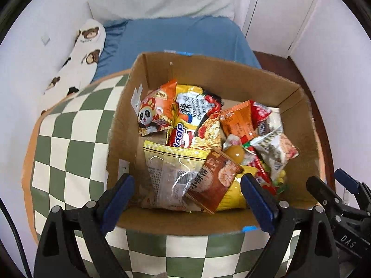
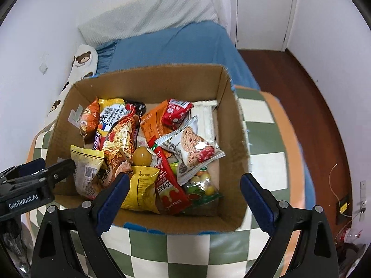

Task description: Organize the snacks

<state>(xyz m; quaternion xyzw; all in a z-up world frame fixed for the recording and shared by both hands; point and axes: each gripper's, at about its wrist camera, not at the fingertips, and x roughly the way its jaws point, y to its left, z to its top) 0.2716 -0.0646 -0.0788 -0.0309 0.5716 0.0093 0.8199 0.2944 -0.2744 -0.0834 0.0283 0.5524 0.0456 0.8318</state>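
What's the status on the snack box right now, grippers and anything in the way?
Left gripper open, empty. Right gripper open, empty. Snacks piled in the cardboard box on the checkered cloth. Nothing blocking the box.

I note plain white walls (image 1: 27,53) around a bed with a blue fitted sheet (image 1: 180,37). A pale green-white folded quilt (image 1: 176,0) lies at its far end, and a long white bolster printed with brown bears (image 1: 81,55) runs along the wall. A white panelled door with a metal lever handle (image 2: 262,11) stands closed. The floor is dark reddish-brown wood (image 2: 308,106). Lighting is even.
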